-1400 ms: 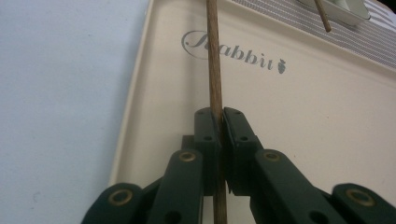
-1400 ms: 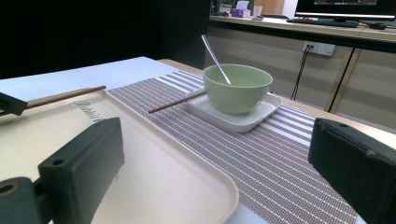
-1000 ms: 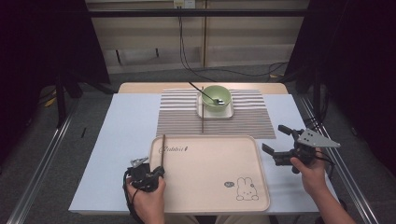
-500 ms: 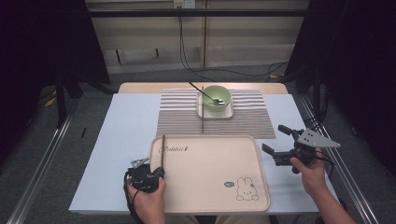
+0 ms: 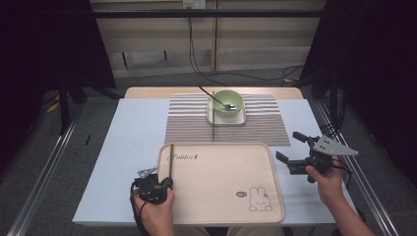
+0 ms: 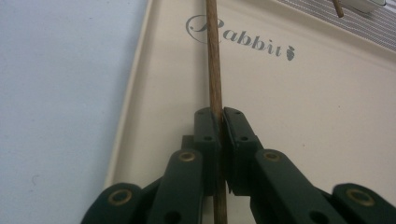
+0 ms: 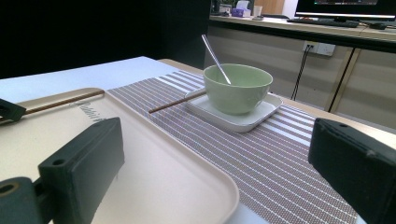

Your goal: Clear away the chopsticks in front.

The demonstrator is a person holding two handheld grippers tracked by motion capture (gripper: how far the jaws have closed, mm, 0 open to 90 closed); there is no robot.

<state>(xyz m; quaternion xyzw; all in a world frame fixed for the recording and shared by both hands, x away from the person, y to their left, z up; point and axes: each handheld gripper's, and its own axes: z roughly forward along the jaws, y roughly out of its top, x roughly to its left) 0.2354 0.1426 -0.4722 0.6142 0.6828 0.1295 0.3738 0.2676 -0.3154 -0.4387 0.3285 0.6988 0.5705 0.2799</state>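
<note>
A: My left gripper (image 5: 156, 186) has its fingers (image 6: 208, 128) clamped on a thin brown wooden chopstick (image 6: 214, 70) lying along the left edge of the cream rabbit-printed plastic tray (image 5: 221, 216)

B: Risk?

A: Held near one end, it may pivot or slip. My right gripper (image 5: 299, 151), fingers spread wide and empty, hovers over the white worktop (image 5: 128, 128)
</note>
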